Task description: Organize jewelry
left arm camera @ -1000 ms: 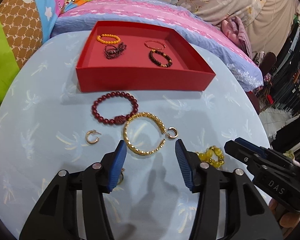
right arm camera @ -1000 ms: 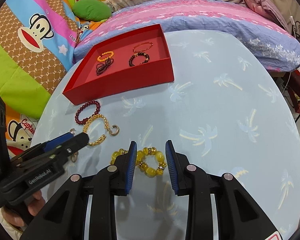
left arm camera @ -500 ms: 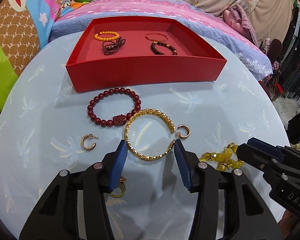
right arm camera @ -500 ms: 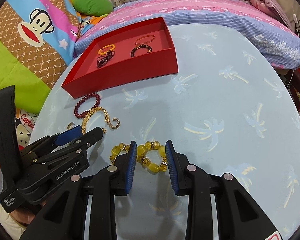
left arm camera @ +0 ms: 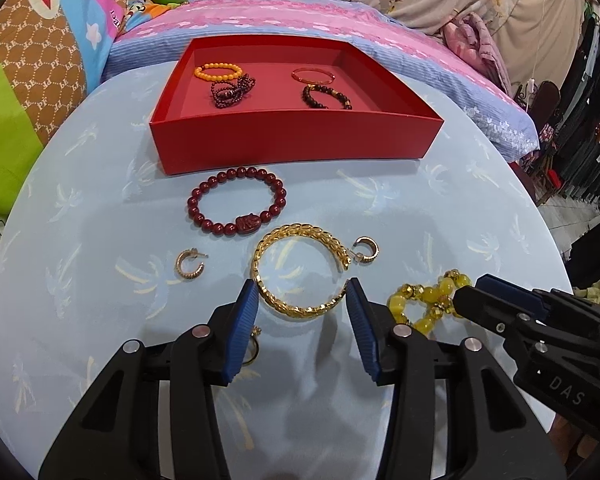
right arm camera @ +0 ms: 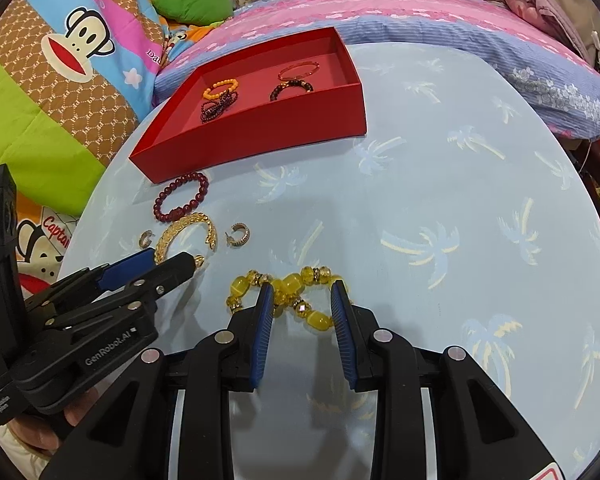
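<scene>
Round tabletop [left arm camera: 480, 208] w/ pale-blue palm-print cloth, carrying everything; bedding and pillows crowding far and left edges.

Red box [left arm camera: 296, 140] parked near far edge, open top toward the grippers, prob. so pieces can drop straight in. Already holding four: orange bead bracelet [left arm camera: 219, 71] and dark beaded strand [left arm camera: 232, 90] in the left part, thin red bangle [left arm camera: 313, 75] and dark brown bead bracelet [left arm camera: 326, 96] in the right part. Sorted about half, judging by what's left outside.

Loose pieces strung between box front wall and near edge, all flat on the cloth, within easy reach.

Left gripper [left arm camera: 303, 300] angled down, straddling near arc of gold cuff [left arm camera: 300, 270]; jaws closing, cuff between pads but pads not clearly pressing yet. Looks like lining up for a pinch across the band. Cuff: open C shape, textured braided-look gold, gap facing right, shiny, rigid prob.

Right gripper [right arm camera: 302, 298] narrow-set, straddling yellow bead bracelet [right arm camera: 290, 292] closer to near edge; beads between pads, left pad seeming to touch, real grip not certain. Bracelet: chunky translucent yellow beads w/ gold spacers, twisted into a figure-eight, so floppy on elastic likely.

Dark red bead bracelet [left arm camera: 236, 206] just in front of box wall, round, w/ one carved charm bead at its near side.

Two small gold hoop earrings: one [left arm camera: 190, 266] left of cuff, apart; other [left arm camera: 366, 250] just beside cuff's open end, maybe touching. Easy to nudge when cuff lifts.

Small gold ring [left arm camera: 252, 344] half hidden under left pad, details unclear.
</scene>
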### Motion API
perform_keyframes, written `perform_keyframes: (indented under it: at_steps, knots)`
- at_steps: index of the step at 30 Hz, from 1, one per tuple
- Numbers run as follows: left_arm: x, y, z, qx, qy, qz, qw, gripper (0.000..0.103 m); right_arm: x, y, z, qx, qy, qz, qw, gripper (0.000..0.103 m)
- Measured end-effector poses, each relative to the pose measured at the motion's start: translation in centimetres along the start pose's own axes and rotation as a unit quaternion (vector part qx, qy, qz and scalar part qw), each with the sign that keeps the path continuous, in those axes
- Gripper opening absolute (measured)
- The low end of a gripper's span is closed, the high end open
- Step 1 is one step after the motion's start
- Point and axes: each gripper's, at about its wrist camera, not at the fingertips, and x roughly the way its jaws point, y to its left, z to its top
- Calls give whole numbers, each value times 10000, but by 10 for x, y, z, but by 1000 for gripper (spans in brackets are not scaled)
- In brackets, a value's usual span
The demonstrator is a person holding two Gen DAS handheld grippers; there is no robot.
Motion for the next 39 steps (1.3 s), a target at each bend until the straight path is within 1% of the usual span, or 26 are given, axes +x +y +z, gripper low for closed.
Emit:
perform_keyframes:
  at_steps: [9, 15, 19, 21, 23, 24, 25, 27, 29, 33, 36, 39]
  knots:
    - [-6, 1, -11, -35, 45, -43, 10000, 43, 6, 5, -3, 37, 76, 113, 9999, 30]
    - [-10, 4, -13, -72, 43, -82, 9999, 42, 13, 8, 3, 59, 103, 170, 9998, 30]
    - [-7, 3, -15, -85, 121, -107, 9998, 43, 22, 9, 6, 79, 167, 148, 9997, 29]
    - [-5, 4, -15, -109, 143, -111, 9998, 43, 24, 10, 7, 74, 145, 120, 9998, 26]
    - [-5, 3, -15, -111, 124, -95, 9998, 43, 24, 9, 7, 85, 150, 129, 9998, 19]
    - [-4, 3, -14, -122, 125, -111, 9998, 43, 24, 8, 7, 114, 145, 149, 9997, 18]
    - [-3, 3, -13, -133, 131, -120, 9998, 43, 23, 7, 7, 129, 140, 166, 9997, 16]
    - [-1, 4, -11, -155, 117, -81, 9998, 48, 22, 7, 8, 126, 125, 177, 9997, 14]
    - [2, 5, -8, -214, 109, -56, 9997, 49, 19, 9, 9, 100, 74, 176, 9998, 9]
    - [4, 5, -2, -315, 80, -58, 9995, 58, 15, 8, 12, 114, 31, 226, 9997, 9]
    - [8, 1, 2, -295, 114, -60, 9995, 59, 17, 7, 12, 132, 50, 233, 9996, 9]
    - [12, -3, 5, -251, 129, 16, 9996, 60, 18, 7, 13, 128, 59, 234, 9996, 9]
